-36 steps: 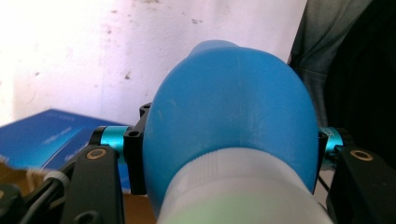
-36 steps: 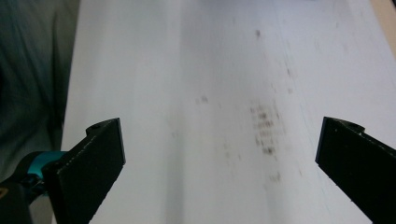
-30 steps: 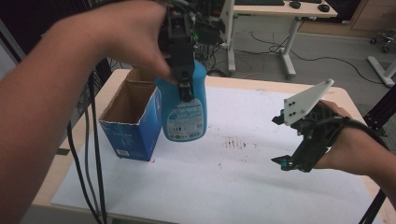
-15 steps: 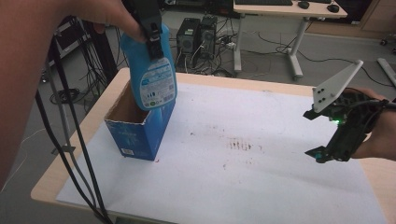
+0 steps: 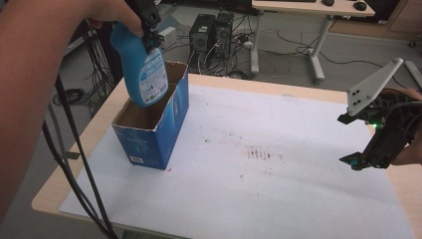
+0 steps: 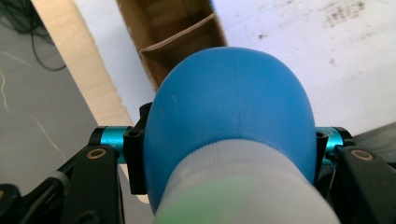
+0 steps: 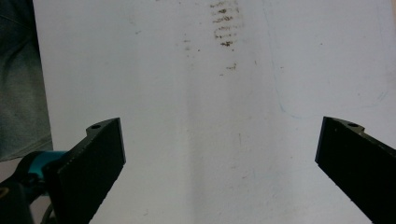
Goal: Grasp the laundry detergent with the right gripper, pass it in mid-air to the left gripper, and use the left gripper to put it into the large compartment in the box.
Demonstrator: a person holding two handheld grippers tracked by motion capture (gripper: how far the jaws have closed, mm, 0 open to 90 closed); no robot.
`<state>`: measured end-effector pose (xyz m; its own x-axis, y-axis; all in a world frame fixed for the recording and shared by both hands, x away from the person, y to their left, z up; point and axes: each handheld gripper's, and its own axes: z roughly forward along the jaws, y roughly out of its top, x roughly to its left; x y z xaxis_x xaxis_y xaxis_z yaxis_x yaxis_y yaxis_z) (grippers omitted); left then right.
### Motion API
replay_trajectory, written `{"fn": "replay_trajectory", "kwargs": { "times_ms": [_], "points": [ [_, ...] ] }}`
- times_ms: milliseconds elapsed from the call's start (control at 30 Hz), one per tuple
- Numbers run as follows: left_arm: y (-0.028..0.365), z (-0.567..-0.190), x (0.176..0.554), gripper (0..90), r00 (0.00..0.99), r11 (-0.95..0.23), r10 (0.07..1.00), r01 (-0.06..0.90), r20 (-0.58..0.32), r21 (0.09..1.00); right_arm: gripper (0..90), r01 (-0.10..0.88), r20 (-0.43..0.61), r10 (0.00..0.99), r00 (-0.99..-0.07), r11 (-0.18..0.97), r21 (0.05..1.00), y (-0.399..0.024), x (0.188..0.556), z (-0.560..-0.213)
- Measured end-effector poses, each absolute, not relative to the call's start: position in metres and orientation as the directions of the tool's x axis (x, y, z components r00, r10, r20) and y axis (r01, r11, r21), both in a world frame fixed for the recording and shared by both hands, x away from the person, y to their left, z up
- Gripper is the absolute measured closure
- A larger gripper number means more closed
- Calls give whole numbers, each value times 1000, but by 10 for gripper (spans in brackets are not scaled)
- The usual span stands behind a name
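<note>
A blue bottle (image 5: pixel 144 74) with a white-and-blue label hangs upright over the open blue cardboard box (image 5: pixel 154 130) at the table's left, its base down between the box's walls. My left gripper (image 5: pixel 148 22) is shut on the bottle's upper part. In the left gripper view the bottle (image 6: pixel 229 121) sits clamped between the jaws, with the brown inside of the box (image 6: pixel 177 32) below it. My right gripper (image 5: pixel 359 141) is held above the table's right edge, open, and my right gripper (image 7: pixel 219 163) has nothing between its jaws over the white sheet (image 7: pixel 196 93).
A white sheet (image 5: pixel 259 189) with dark smudges (image 5: pixel 259 154) covers the wooden table (image 5: pixel 54 189). Black cables (image 5: pixel 74 169) hang by the table's left edge. Behind the table stand computer towers (image 5: pixel 214 30) and another desk's legs (image 5: pixel 318 45) on the floor.
My left gripper has carried the bottle leftward to over the box and lowered its base into the opening. The right gripper has drifted right and a little up, still open.
</note>
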<state>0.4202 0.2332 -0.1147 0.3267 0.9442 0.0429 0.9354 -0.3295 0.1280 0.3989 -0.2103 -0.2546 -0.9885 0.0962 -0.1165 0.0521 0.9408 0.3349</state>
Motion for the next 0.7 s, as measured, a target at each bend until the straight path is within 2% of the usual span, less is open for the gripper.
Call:
{"fn": "replay_trajectory", "kwargs": {
  "times_ms": [133, 333, 700],
  "points": [
    [237, -129, 425, 386, 319, -321, 947, 941, 36, 111, 6, 55, -114, 100, -988, 938, 343, -211, 400, -254],
    [239, -151, 429, 387, 358, -359, 933, 930, 22, 79, 6, 73, -107, 115, -988, 938, 338, -213, 401, -254],
    [240, -203, 435, 387, 528, -529, 849, 849, 30, 10, 6, 75, -109, 117, -987, 939, 336, -211, 402, -252]
  ]
}}
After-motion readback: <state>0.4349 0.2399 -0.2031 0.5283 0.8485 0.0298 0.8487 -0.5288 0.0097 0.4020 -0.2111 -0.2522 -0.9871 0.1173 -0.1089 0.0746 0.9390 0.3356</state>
